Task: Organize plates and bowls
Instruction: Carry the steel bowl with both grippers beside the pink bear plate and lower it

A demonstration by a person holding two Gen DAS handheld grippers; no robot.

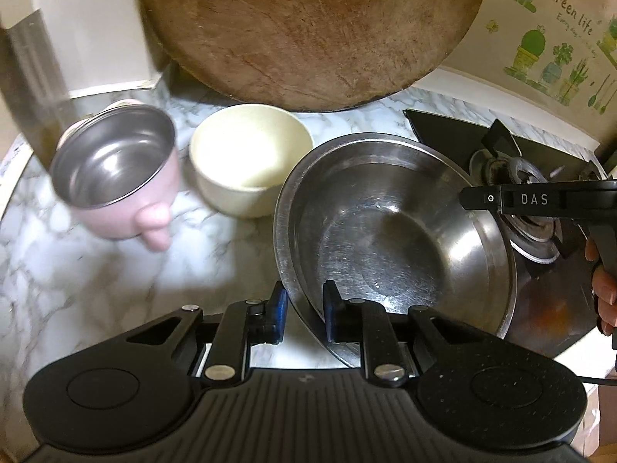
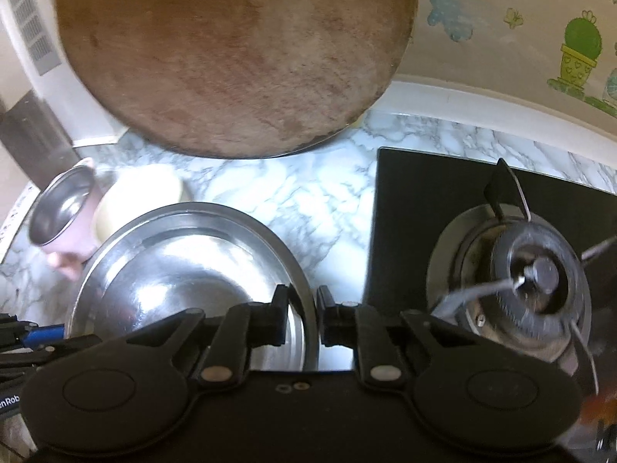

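Note:
A wide stainless steel dish (image 1: 385, 231) is held by both grippers. My left gripper (image 1: 304, 301) is shut on its near rim, one blue pad inside and one outside. My right gripper (image 2: 302, 305) is shut on the rim (image 2: 308, 301) at the dish's right side. In the right wrist view the dish (image 2: 185, 270) sits low and left. Left of it on the marble counter stand a cream bowl (image 1: 250, 154) and a pink, steel-lined bowl with a small handle (image 1: 115, 162). The two bowls stand close together; the cream bowl (image 2: 146, 189) and pink bowl (image 2: 61, 208) are blurred in that view.
A large round wooden cutting board (image 1: 308, 31) leans against the back wall. A black gas hob with a burner (image 2: 536, 274) lies to the right, and the dish's right edge overlaps it. A hand (image 1: 605, 297) holds the right gripper's handle. A white appliance (image 1: 96, 38) stands back left.

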